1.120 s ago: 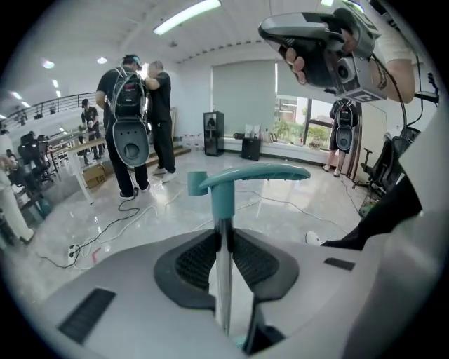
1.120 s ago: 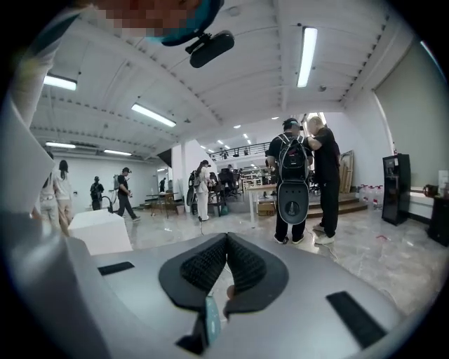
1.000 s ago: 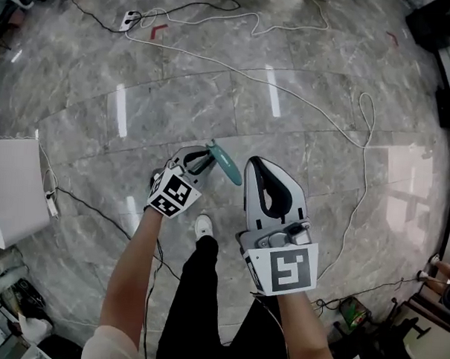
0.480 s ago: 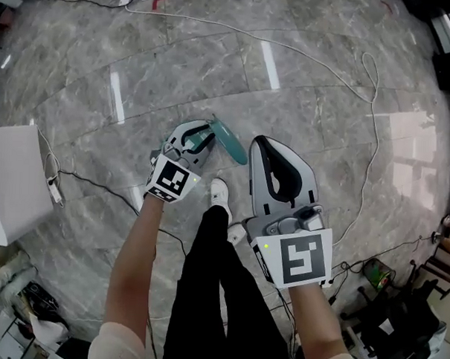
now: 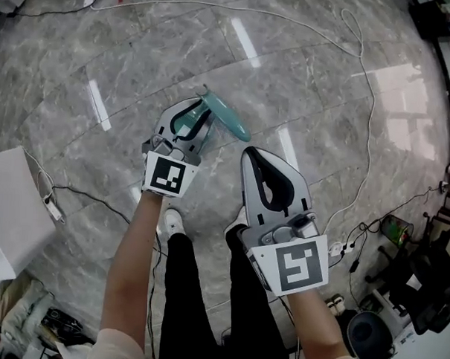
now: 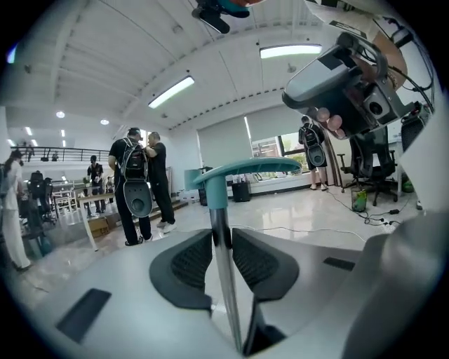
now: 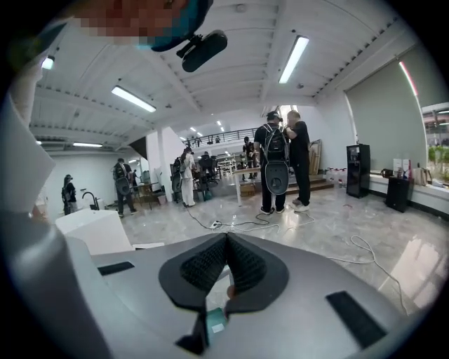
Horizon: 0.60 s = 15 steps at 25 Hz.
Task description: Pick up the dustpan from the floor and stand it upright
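L gripper (image 6: 222, 238) clamped on dustpan shaft (image 6: 227, 294) below teal handle (image 5: 224, 115), above marble floor (image 5: 325, 105); R gripper (image 7: 226, 247) at right, jaws together, empty.

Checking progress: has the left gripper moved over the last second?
Yes. The left gripper moved up the head view: its jaws were level with the white box's side, now they lie beyond its far corner.

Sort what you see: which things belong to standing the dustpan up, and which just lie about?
Job in hand:
- dustpan handle, clamped in the left gripper
- right gripper, fingers closed on nothing

Lying about:
- white cable on the floor
- white box
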Motion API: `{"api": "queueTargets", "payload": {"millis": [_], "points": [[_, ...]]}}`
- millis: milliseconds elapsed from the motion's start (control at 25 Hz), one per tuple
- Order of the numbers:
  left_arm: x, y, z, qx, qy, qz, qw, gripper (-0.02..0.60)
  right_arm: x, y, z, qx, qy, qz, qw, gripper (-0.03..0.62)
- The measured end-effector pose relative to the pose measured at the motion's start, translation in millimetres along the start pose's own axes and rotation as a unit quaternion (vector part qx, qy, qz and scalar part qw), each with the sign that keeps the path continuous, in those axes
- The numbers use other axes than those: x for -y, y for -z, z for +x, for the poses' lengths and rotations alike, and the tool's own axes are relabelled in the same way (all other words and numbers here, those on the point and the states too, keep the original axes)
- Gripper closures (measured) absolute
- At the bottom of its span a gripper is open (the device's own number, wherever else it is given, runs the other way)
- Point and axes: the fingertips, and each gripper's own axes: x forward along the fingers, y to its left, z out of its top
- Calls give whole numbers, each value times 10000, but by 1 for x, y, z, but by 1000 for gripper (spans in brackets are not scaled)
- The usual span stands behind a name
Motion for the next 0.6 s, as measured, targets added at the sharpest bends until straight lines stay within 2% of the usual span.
{"api": "queueTargets", "payload": {"millis": [160, 320, 400, 480, 600], "points": [[-1, 17, -16, 106, 154, 40, 9998, 502, -21, 25, 5, -91, 412, 234, 9988, 577], [-6, 30, -39, -19, 358, -59, 9993, 502, -39, 19, 4, -22, 607, 368, 9975, 577], [-12, 28, -52, -112, 400, 3, 9991, 511, -45, 13, 3, 0, 655, 331, 9973, 577], [-16, 22, -66, -165, 389, -67, 9991, 569, -48, 7, 0, 35, 699, 326, 9970, 577], [-16, 4, -88, -70, 389, -48, 9992, 571, -51, -1, -8, 110, 789, 369, 9961, 577]]}}
